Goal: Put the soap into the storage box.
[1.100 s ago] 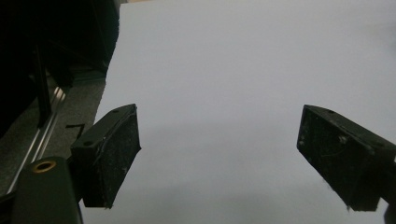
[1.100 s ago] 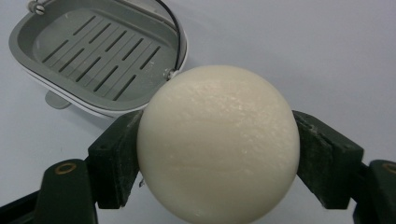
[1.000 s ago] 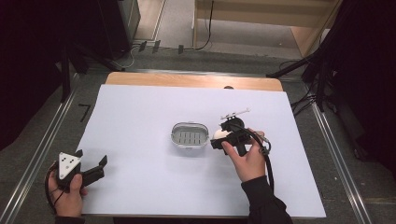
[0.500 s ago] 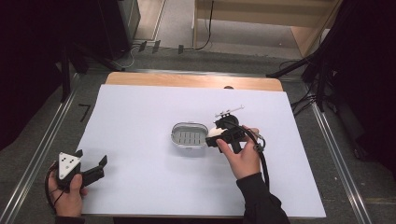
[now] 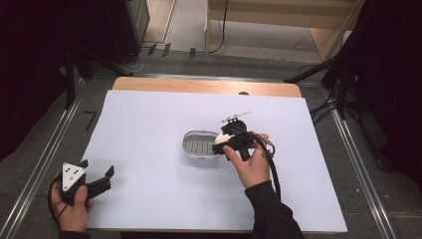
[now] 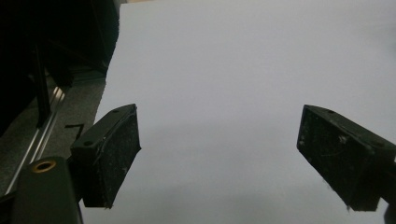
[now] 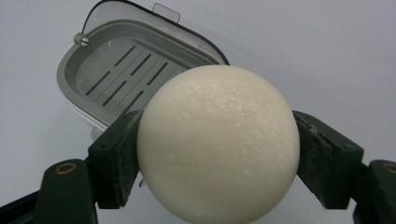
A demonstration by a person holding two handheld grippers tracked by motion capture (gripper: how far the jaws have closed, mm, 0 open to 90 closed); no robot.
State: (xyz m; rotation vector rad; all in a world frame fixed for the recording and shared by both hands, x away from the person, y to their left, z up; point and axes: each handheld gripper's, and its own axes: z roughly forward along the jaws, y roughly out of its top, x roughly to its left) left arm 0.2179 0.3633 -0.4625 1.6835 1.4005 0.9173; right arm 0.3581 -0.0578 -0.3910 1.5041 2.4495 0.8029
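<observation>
A grey soap dish (image 5: 199, 144) with a slotted floor and an open clear lid sits mid-table; in the right gripper view the soap dish (image 7: 116, 70) lies just beyond the jaws. My right gripper (image 5: 222, 142) is shut on a round cream-white bar of soap (image 5: 221, 139), held at the dish's right rim. That bar of soap (image 7: 217, 144) bulges between both black pads in the right gripper view. My left gripper (image 5: 95, 179) rests near the table's front left corner, open, with nothing between its fingers (image 6: 109, 154).
A white sheet (image 5: 149, 114) covers the wooden table (image 5: 199, 85). Metal rails (image 5: 40, 164) run along both sides. A cable (image 5: 272, 169) trails from the right gripper over the person's sleeve. A small dark knob (image 5: 243, 93) sits at the far edge.
My right gripper has carried the soap leftward, from beside the dish to its right rim. The left gripper has stayed put.
</observation>
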